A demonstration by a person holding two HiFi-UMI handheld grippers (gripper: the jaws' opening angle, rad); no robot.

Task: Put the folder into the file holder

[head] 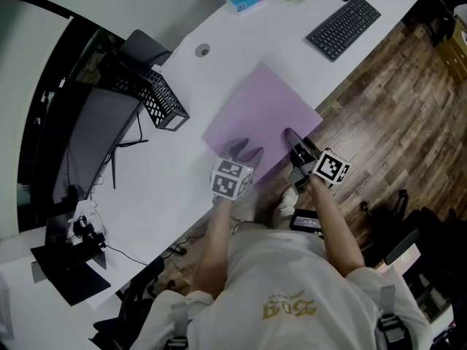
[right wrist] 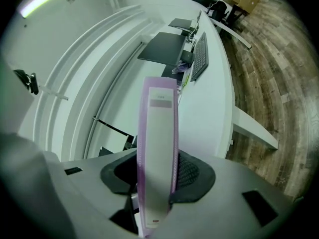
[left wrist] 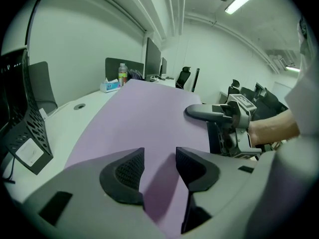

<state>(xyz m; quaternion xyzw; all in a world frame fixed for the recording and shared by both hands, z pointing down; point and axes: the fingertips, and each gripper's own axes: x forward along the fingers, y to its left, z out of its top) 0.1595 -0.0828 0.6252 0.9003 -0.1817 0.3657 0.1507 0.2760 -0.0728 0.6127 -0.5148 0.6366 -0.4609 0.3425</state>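
The purple folder point(head: 263, 111), judged light, smooth and slightly flexible, is clamped by its labelled spine in the right gripper point(head: 293, 138), with the left gripper point(head: 246, 150) held wide open over its near edge and the file holder point(head: 159, 99) well off to that gripper's left.

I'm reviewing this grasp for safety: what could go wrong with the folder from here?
The right gripper pinches the folder by its spine alone while the left gripper hangs open above it: it may sag or slip. The file holder stands well aside; a swinging folder could knock it.
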